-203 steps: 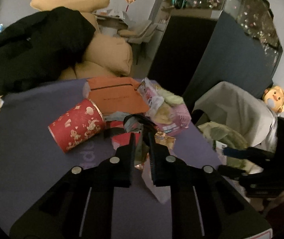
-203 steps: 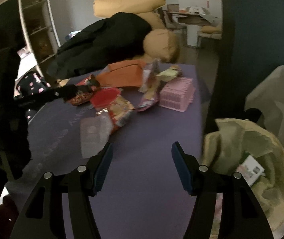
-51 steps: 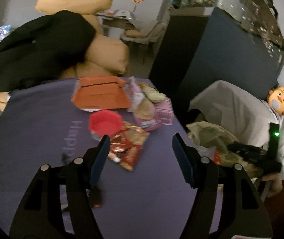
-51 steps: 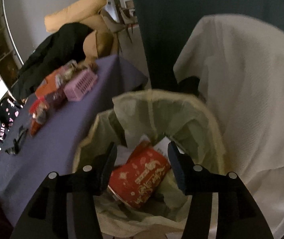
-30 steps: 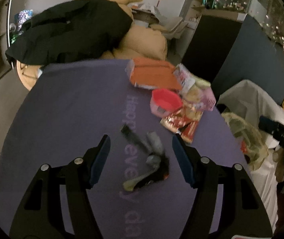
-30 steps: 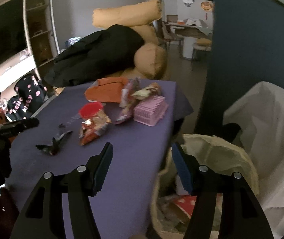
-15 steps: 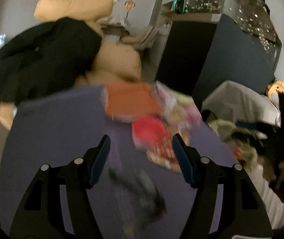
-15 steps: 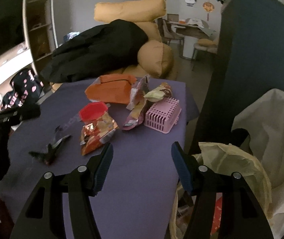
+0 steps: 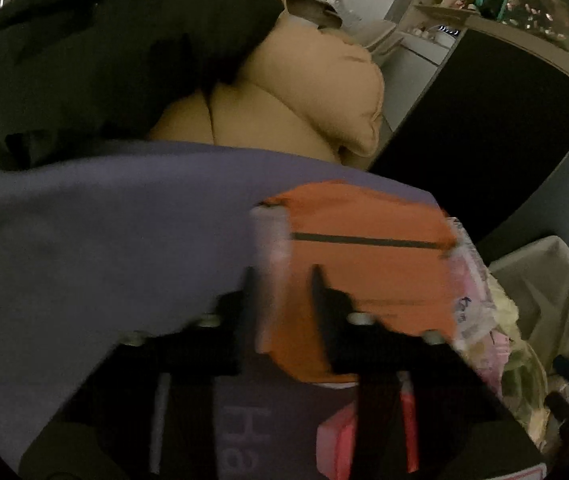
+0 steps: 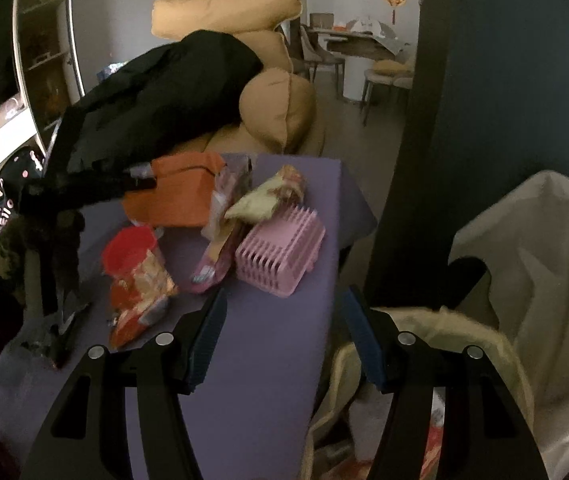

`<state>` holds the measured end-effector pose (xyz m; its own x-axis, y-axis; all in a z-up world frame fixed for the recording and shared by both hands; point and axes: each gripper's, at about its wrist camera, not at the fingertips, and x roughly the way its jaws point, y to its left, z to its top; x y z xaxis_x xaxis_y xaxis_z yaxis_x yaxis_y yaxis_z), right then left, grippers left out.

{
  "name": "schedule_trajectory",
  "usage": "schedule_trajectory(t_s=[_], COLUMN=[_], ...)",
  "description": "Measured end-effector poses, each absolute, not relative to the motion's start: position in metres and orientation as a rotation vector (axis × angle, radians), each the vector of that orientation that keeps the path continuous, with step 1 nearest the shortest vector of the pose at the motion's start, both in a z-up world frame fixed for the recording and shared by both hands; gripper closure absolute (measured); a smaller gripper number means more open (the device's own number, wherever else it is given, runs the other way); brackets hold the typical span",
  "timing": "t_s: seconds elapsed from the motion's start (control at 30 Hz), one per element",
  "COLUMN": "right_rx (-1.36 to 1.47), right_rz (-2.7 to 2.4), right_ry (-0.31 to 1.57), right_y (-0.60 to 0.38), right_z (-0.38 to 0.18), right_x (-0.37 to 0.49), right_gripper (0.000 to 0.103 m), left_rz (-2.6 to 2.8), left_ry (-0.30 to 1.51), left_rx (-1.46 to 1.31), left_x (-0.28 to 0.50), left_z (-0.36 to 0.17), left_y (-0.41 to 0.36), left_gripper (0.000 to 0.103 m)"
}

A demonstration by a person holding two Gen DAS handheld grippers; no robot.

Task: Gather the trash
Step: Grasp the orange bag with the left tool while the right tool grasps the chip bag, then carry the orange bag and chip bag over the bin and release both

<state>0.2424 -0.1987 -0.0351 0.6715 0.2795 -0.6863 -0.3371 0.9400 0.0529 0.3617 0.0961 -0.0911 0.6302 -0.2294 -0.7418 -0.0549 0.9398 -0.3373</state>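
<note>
While left claw closes on orange pack corner, right claw gapes empty over bare cloth.

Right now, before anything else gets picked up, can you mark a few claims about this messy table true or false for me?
1. The pink basket stands on the purple table. True.
2. The black coat lies on the floor. False: it is draped over the tan cushions behind the table.
3. The right gripper holds a wrapper. False: its jaws stand open with nothing between them.
4. From the right camera, the orange pack lies farther away than the pink basket. True.
</note>
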Motion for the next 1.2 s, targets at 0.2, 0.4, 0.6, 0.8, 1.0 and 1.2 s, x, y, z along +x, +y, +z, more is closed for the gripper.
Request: schedule_trajectory(t_s=[0.2,0.4,0.6,0.8,1.0,1.2], right_rx=[-0.054,0.000,-0.034,0.010,-0.008,0.011], right_rz=[0.372,0.389,0.305,0.355,0.427,0.496], right_ry=[0.754,0.855,0.978,1.048,0.965,0.852], right_y=[-0.186,-0.154,-0.132,-0.138,-0.141,-0.148], right_z=[-0.019,-0.030,-0.061,-0.073,-0.040,0.006], right_x=[0.300,0.373,0.416,0.412,0.368,0.312], right_gripper=[0.046,0.054,0.056,0.069,0.080,0.080], left_rz=[-0.116,-0.133,-0.173,-0.168,-0.145,-0.124], left_ry=[0.771,0.703,0.703,0.741,0.726,0.689], left_rx=[-0.322,-0.274,-0.278,-0.272,-0.271,-0.259], left_x=[0.327,0.273,0.238,0.218,0.201,0.180], left_z=[-0.058,-0.019,-0.018,-0.034,-0.032,-0.017], left_y=[0.121,0.147,0.160,0.161,0.158,0.154], left_gripper=[0.095,0.095,0.095,0.095,0.095,0.095])
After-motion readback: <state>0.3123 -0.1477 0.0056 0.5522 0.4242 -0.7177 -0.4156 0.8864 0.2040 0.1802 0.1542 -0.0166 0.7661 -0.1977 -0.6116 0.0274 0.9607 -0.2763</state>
